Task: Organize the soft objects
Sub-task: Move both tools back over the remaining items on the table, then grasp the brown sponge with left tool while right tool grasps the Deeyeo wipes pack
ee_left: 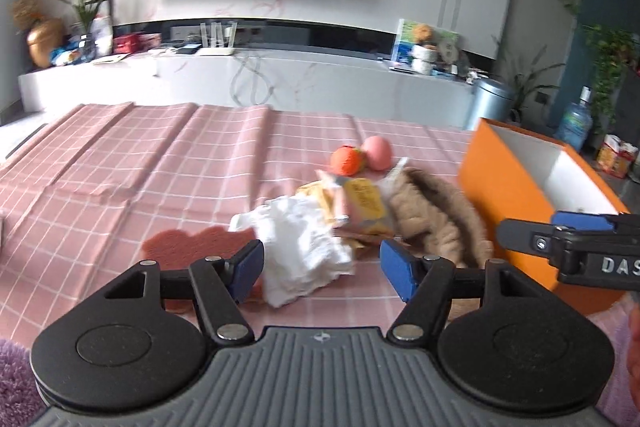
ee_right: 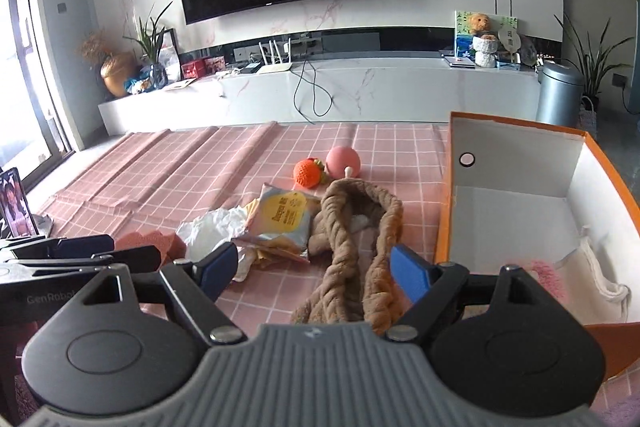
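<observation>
A pile of soft things lies on the pink checked cloth (ee_left: 160, 163): a white crumpled cloth (ee_left: 300, 247) (ee_right: 208, 231), a yellow snack packet (ee_left: 362, 203) (ee_right: 286, 215), a brown knitted scarf (ee_left: 436, 219) (ee_right: 352, 259), a pink sponge (ee_left: 188, 247) (ee_right: 154, 241), an orange knitted ball (ee_left: 346, 159) (ee_right: 307, 174) and a pink ball (ee_left: 378, 151) (ee_right: 343, 163). My left gripper (ee_left: 322, 269) is open, its fingers either side of the white cloth. My right gripper (ee_right: 316, 271) is open over the scarf's near end. The orange box (ee_left: 516, 187) (ee_right: 520, 211) stands at the right.
Inside the orange box lie a white drawstring bag (ee_right: 592, 279) and something pink and fluffy (ee_right: 548, 277). The right gripper shows at the right edge of the left wrist view (ee_left: 568, 239). A phone (ee_right: 14, 203) stands at the table's left. A TV bench is beyond.
</observation>
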A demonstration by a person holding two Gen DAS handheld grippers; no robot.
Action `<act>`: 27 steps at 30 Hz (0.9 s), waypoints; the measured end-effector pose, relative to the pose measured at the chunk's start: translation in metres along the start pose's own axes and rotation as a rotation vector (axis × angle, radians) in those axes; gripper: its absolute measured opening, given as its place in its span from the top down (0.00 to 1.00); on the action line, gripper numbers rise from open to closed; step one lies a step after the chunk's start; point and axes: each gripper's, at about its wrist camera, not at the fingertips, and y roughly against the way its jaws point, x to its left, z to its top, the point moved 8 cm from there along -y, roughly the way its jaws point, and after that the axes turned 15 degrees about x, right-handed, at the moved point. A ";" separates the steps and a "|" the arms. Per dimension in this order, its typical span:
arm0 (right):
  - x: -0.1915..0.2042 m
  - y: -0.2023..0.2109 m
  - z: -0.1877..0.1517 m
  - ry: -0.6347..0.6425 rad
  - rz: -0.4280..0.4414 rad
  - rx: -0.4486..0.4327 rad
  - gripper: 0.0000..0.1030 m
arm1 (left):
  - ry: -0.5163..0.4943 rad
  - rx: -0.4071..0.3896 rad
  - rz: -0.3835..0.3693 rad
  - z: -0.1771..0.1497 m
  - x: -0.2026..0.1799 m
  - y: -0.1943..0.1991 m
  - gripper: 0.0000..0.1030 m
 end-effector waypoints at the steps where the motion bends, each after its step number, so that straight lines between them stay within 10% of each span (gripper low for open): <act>1: 0.003 -0.005 0.000 0.002 0.009 0.009 0.21 | -0.003 -0.004 0.015 0.000 0.005 -0.001 0.23; 16: 0.037 -0.091 0.019 0.084 0.002 0.127 0.22 | -0.030 0.146 0.212 -0.009 0.059 -0.047 0.11; 27: 0.092 -0.132 0.043 0.278 0.049 0.106 0.43 | 0.417 0.271 0.053 -0.028 0.100 -0.051 0.12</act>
